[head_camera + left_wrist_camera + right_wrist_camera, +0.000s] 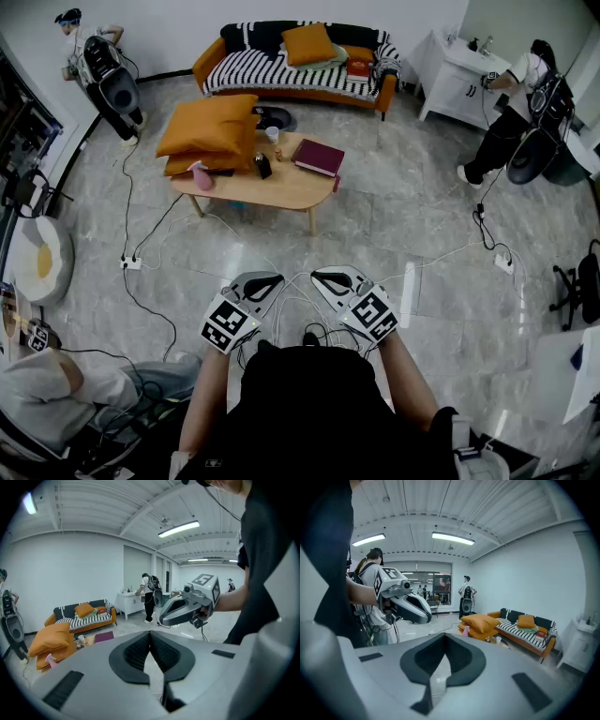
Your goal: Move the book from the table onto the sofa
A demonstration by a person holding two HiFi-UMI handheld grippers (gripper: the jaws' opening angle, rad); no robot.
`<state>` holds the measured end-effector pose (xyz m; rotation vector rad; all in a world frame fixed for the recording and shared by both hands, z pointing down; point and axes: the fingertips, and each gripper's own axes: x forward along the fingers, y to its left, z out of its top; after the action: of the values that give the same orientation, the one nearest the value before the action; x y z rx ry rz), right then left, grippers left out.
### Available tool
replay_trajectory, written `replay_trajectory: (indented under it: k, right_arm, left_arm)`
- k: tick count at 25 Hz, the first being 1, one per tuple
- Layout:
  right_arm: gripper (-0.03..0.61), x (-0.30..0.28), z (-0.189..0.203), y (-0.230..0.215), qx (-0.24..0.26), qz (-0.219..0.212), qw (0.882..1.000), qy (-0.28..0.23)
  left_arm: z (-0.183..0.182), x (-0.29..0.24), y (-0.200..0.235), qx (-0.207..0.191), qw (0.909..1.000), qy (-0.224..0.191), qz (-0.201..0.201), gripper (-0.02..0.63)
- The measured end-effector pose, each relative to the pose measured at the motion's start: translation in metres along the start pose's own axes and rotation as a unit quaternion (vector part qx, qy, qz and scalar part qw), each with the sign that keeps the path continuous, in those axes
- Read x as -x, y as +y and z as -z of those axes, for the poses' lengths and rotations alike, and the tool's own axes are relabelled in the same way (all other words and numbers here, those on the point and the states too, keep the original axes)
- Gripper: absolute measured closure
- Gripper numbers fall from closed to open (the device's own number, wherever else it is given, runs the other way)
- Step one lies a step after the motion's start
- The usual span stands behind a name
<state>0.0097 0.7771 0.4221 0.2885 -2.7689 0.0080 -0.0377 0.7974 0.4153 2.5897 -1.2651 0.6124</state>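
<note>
Fingers of the left gripper and right gripper were pressed together, empty. Well ahead, the book lay flat on the table: stiff, probably weighty, best pinched at its near edge, with the sofa beyond.

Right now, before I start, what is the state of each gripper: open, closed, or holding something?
Left gripper: closed, holding nothing.
Right gripper: closed, holding nothing.
</note>
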Motion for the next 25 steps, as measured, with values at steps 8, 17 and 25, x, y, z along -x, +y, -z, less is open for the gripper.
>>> replay_trajectory:
  k: [8,17,25]
  right_arm:
    - [0.572,0.005,0.001,0.004,0.004,0.006,1.0,0.006]
    - [0.572,0.01,0.004,0.006,0.005,0.006,1.0,0.013]
    - [0.572,0.013,0.01,0.009,0.001,0.001,1.0,0.015]
  left_arm:
    - [-0.003,0.001,-0.004,-0.004,0.9999,-0.009,0.003,0.604]
    - [-0.002,-0.005,-0.01,-0.006,0.9999,-0.013,0.01,0.604]
    - [-0.004,-0.009,-0.016,-0.006,0.9998,-0.013,0.014,0.604]
